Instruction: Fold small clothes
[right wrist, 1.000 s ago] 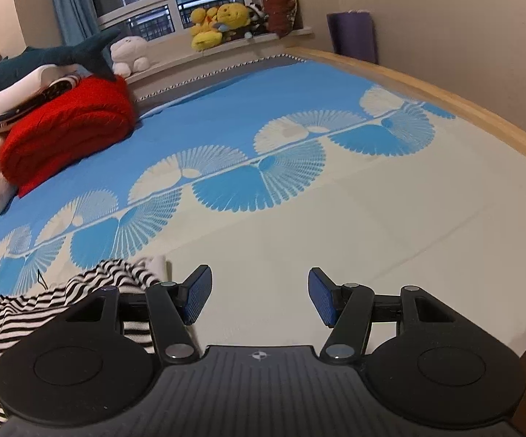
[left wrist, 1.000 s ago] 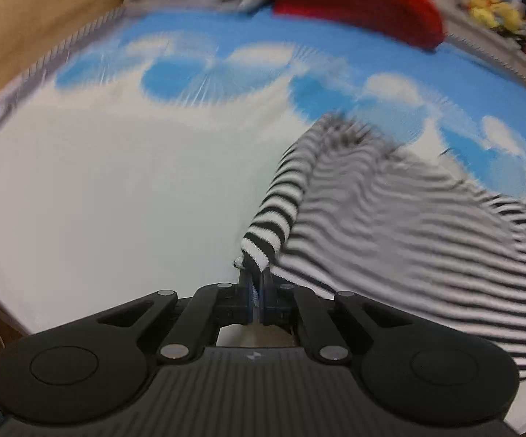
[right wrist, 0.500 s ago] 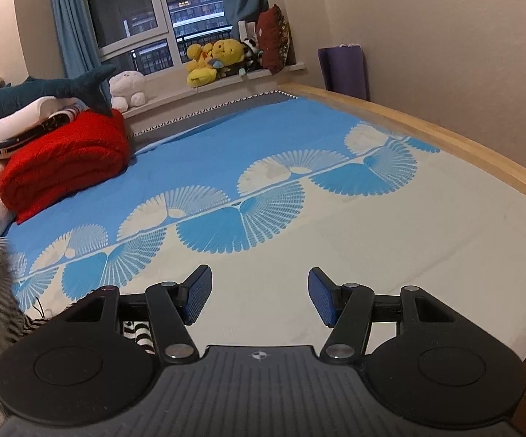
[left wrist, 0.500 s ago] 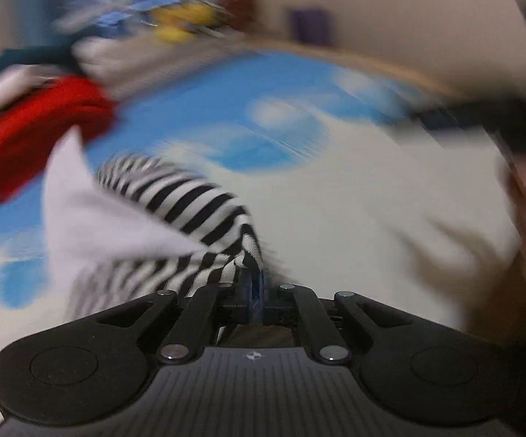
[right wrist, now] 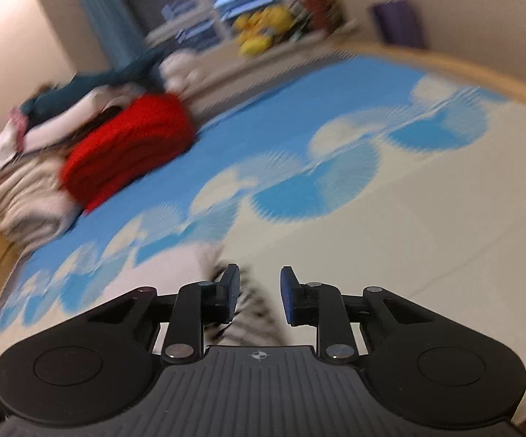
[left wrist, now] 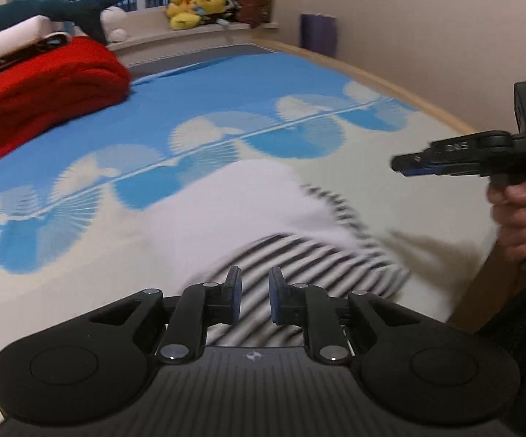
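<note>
A small black-and-white striped garment [left wrist: 310, 255] lies on the bed near its front edge, with its pale inner side [left wrist: 241, 200] turned up over part of it. My left gripper [left wrist: 255, 295] is open just above the garment and holds nothing. My right gripper [right wrist: 259, 293] is open and empty; a blurred piece of the striped garment [right wrist: 252, 313] shows below its fingers. In the left wrist view the right gripper [left wrist: 408, 167] appears side-on at the right, held in a hand above the bed.
The bed has a blue-and-cream fan-pattern cover [left wrist: 226, 109]. A folded red blanket [left wrist: 48, 87] and a pile of pale bedding [right wrist: 26, 196] lie at the far left. Plush toys [left wrist: 197, 7] sit on the windowsill. A wooden bed frame [left wrist: 390, 87] runs along the right side.
My left gripper swung the striped garment across the bed to the right and let go of it; its jaws are now open. My right gripper has turned left and narrowed a little.
</note>
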{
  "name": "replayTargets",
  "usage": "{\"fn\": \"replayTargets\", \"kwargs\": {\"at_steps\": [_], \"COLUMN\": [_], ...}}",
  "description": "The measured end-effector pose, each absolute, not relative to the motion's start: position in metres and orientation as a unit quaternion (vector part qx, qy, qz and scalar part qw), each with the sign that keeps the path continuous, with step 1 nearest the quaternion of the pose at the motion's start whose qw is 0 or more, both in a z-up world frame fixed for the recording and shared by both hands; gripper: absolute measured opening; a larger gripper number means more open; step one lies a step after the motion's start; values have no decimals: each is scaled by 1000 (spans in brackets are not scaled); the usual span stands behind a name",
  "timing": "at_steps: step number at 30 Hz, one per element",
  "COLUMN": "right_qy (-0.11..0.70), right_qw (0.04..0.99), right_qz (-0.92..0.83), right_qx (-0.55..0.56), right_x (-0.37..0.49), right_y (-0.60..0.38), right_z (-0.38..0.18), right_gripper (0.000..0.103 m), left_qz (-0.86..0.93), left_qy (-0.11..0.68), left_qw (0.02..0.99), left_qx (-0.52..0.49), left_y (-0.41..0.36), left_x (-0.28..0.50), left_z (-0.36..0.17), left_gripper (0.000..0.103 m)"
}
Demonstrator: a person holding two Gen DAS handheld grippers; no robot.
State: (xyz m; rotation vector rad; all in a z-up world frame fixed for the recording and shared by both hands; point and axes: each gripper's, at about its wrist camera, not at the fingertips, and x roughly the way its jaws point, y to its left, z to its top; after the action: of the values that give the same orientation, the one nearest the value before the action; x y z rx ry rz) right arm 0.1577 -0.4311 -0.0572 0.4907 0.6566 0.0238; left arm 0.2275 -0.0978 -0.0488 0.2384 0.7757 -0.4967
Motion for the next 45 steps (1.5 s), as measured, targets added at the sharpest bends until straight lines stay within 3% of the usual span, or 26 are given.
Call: {"fn": "replayTargets", "kwargs": {"at_steps": [3, 7, 10, 14, 15, 16, 17, 18, 20, 24, 28, 33, 37, 39, 40, 41, 45], "right_qy": [358, 392, 415, 443, 447, 451, 456, 456, 421, 307, 434, 464, 457, 449, 447, 447, 496], "right_qw": [901, 883, 865, 862, 863, 863, 861, 862, 878, 890, 862, 863, 867, 864, 862, 860, 841], "right_qz": [47, 60, 67, 70, 74, 78, 87, 93, 100, 113, 6, 12, 18, 36, 45, 59, 114], "right_qx": [240, 253, 275, 236, 222, 214, 208, 201, 205, 318, 260, 199, 196, 225, 235, 239, 184], "right_x": [176, 198, 214, 229, 235, 237, 239, 239, 231, 198, 207, 221, 218, 212, 207, 201, 190], "right_y": [-412, -394, -385, -365, -359, -354, -349, -347, -348, -385, -394, -374, -376, -386, -388, -390, -378], "right_z": [-67, -79, -91, -104, -106, -108, -110, -109, -93, -58, -100, -114, -110, -107, -104, -102, -113], "right_gripper": [30, 50, 56, 55, 54, 45, 18, 1, 0, 0, 0, 0, 8, 29, 47, 55, 52], "left_qz": [-229, -196, -209, -211, -215, -219, -222, -223, -226, -235, -225, -213, -234, -251, -257, -258, -218], "left_qy": [370, 420, 389, 422, 425, 429, 431, 434, 438, 451, 530, 563, 548, 533, 535, 544, 602], "left_qw": [894, 885, 897, 882, 879, 877, 874, 873, 870, 861, 818, 797, 803, 808, 805, 799, 764], "left_qx": [103, 34, 17, 15, 13, 9, 6, 3, -4, -30, -1, 46, -5, -21, -20, -8, 88], "left_y": [-62, -30, -25, -26, -28, -30, -31, -32, -38, -46, -61, -68, -54, -50, -53, -57, -78], "left_x": [240, 251, 249, 257, 259, 260, 262, 264, 263, 271, 279, 274, 271, 268, 267, 267, 266], "left_z": [-65, -91, -82, -92, -94, -96, -97, -97, -100, -107, -139, -156, -141, -133, -133, -137, -171], "left_gripper": [17, 17, 39, 40, 40, 41, 42, 45, 49, 57, 64, 68, 67, 67, 67, 67, 67]}}
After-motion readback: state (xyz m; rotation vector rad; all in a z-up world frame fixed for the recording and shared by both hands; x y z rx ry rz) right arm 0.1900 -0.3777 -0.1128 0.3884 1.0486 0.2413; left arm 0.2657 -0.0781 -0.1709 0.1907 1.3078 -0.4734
